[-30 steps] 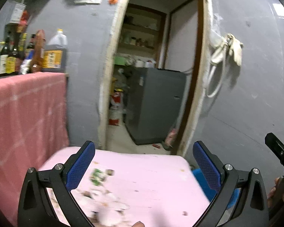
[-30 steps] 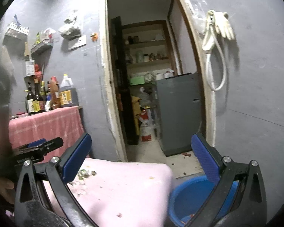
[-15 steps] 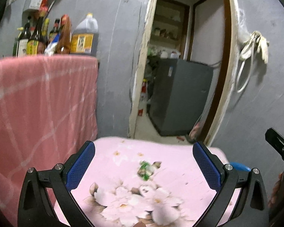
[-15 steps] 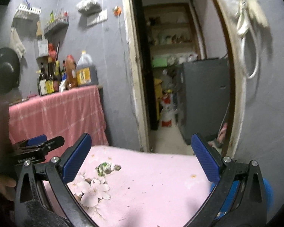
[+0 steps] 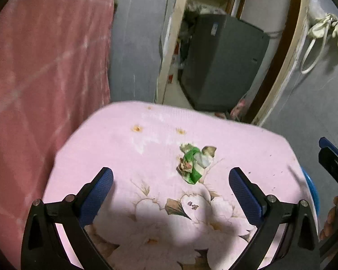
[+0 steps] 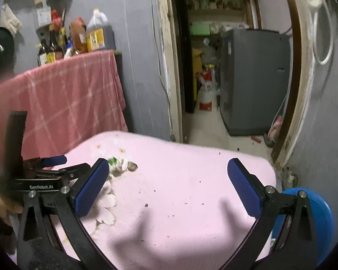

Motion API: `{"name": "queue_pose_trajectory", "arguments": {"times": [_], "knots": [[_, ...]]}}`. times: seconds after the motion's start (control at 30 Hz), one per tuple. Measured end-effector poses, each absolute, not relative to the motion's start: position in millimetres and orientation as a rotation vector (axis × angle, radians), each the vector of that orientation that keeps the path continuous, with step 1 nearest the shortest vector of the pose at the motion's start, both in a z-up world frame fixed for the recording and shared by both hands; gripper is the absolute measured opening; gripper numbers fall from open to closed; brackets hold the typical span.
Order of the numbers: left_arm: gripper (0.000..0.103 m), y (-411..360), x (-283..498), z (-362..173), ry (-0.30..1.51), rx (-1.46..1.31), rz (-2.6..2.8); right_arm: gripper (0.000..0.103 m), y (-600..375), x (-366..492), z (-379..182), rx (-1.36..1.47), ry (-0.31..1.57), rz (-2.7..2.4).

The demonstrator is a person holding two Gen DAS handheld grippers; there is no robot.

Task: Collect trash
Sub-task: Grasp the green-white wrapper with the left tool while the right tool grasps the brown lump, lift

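The pink floral tabletop (image 5: 124,148) fills both views. A blue bin (image 6: 313,220) sits off its edge at four o'clock, likely placed to receive trash. The left gripper (image 5: 171,185) hangs released, empty, jaws spread wide to straddle the crumpled green wrapper (image 5: 195,163) at one o'clock. The right gripper (image 6: 167,187) waits equally spread, holding nothing.

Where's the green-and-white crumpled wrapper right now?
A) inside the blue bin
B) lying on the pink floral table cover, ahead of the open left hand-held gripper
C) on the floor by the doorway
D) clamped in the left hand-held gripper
B: the wrapper lies on the pink table cover, ahead of the left hand-held gripper, whose jaws stand wide apart and empty.
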State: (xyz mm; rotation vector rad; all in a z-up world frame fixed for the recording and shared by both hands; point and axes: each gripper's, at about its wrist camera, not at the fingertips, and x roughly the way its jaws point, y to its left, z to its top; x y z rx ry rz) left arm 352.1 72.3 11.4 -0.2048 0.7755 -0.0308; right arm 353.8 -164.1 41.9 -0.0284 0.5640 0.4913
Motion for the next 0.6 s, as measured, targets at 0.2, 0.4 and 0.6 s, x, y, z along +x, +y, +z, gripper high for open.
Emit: {"name": "queue_pose_trajectory", "arguments": {"times": [0.2, 0.4, 0.6], "knots": [[0.077, 68.7, 370.9, -0.1, 0.821, -0.209, -0.085, 0.102, -159.0, 373.7, 21.9, -0.027, 0.659, 0.497], [0.046, 65.1, 381.8, -8.7, 0.869, -0.232, -0.146, 0.100, -149.7, 396.7, 3.7, -0.024, 0.774, 0.493], [0.022, 70.7, 385.4, -4.3, 0.875, -0.242, -0.168, 0.088, -135.9, 413.9, -8.1, -0.021, 0.853, 0.528]]}}
